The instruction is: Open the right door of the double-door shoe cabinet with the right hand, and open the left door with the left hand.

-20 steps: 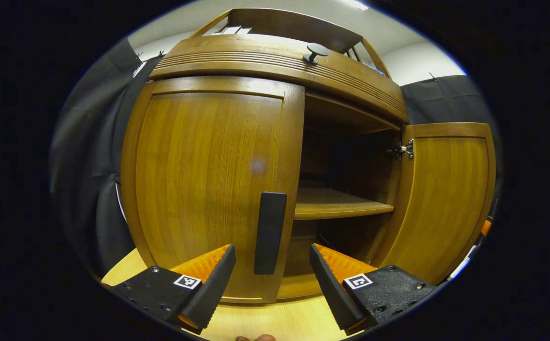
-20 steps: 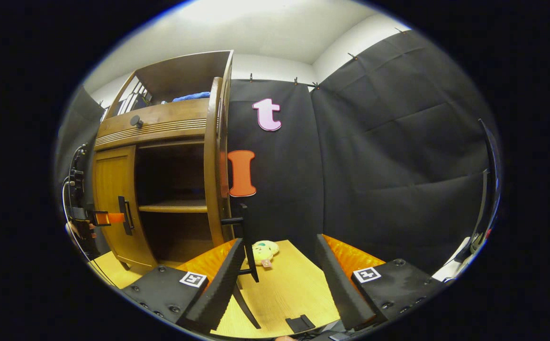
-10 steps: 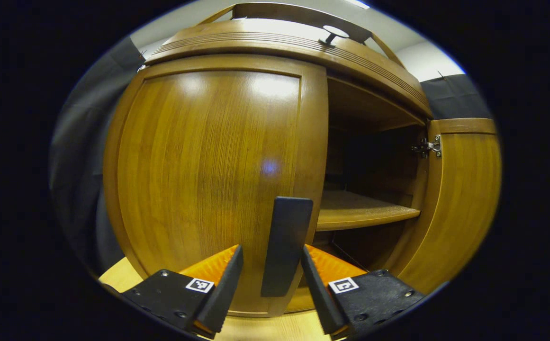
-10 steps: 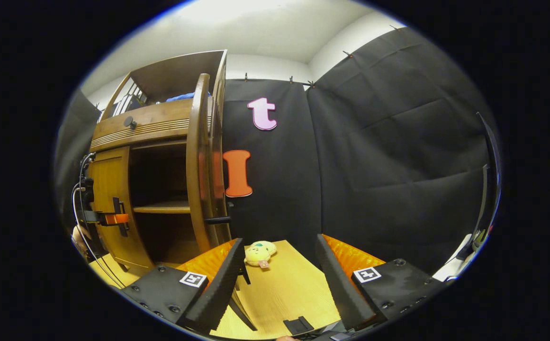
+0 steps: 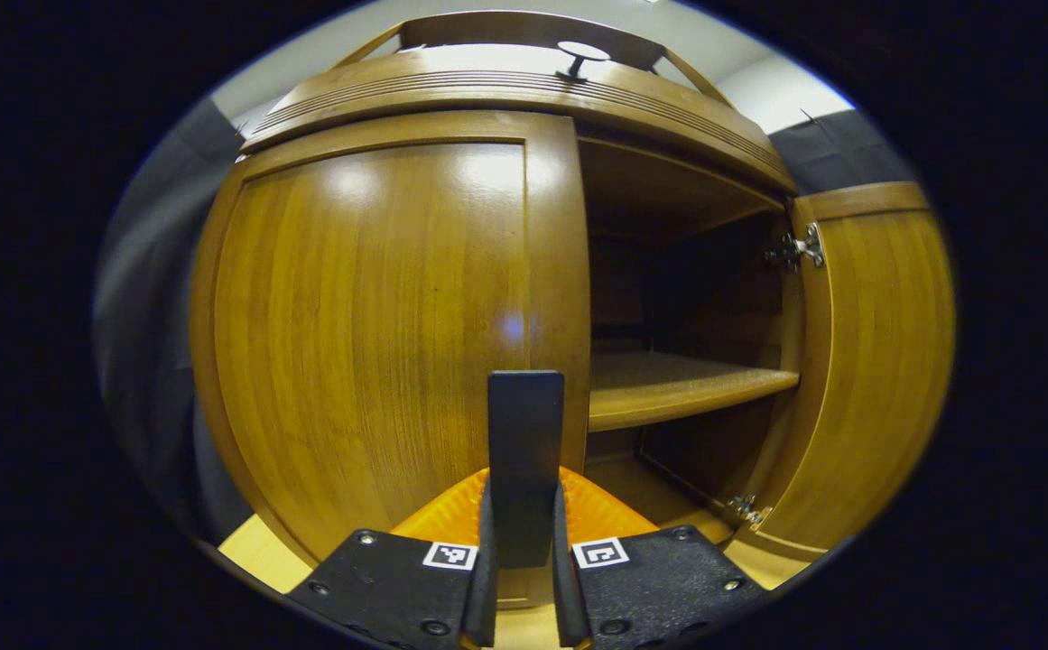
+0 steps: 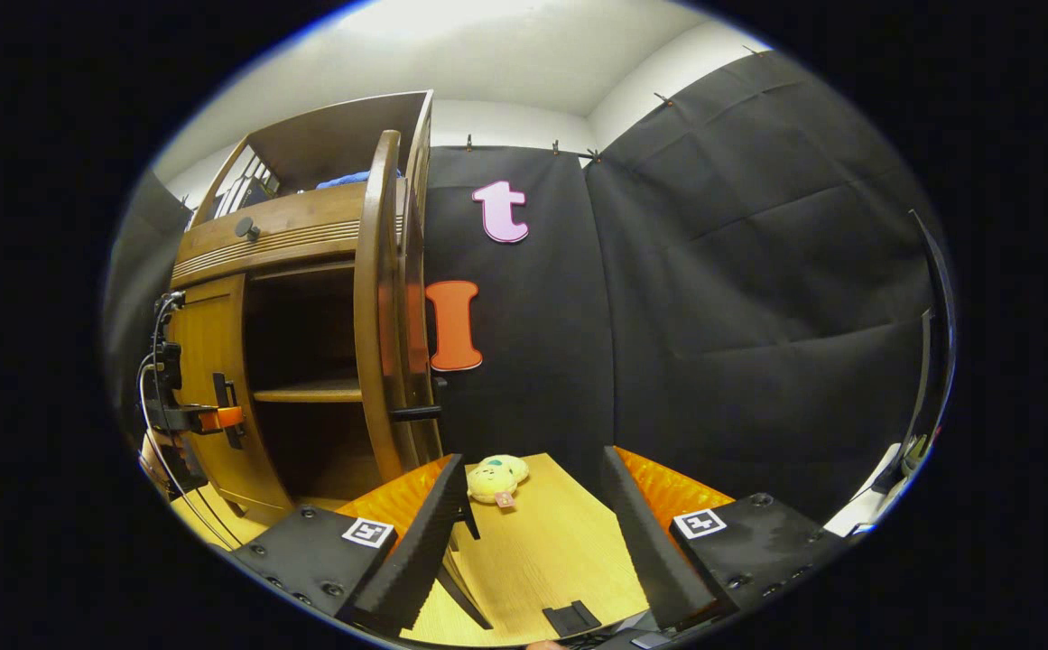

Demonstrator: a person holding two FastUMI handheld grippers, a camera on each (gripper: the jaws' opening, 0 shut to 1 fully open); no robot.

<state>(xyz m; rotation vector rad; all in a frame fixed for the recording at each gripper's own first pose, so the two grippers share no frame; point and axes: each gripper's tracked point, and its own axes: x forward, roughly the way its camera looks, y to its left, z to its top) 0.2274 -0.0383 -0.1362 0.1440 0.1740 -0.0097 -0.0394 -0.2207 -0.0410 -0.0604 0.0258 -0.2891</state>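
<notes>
The wooden shoe cabinet (image 5: 505, 86) stands close in the left gripper view. Its left door (image 5: 370, 334) is closed flat, and my left gripper (image 5: 524, 506) is shut on that door's upright black handle (image 5: 525, 424). The right door (image 5: 876, 361) stands swung wide open, baring a shelf (image 5: 668, 384). In the right gripper view the open right door (image 6: 377, 298) is edge-on with its handle (image 6: 415, 413) sticking out. My right gripper (image 6: 533, 465) is open and holds nothing, a short way right of that door. The left gripper (image 6: 203, 418) shows far off at the left door.
The cabinet stands on a light wooden table (image 6: 551, 560). A small yellow plush toy (image 6: 496, 478) lies on the table beside the open door. A black bracket (image 6: 570, 618) lies near the table's front edge. Black cloth walls (image 6: 740, 316) close the booth behind and right.
My left gripper moved in and its fingers shut on the left door's handle. The right door swung a little wider earlier; the right gripper has hardly moved.
</notes>
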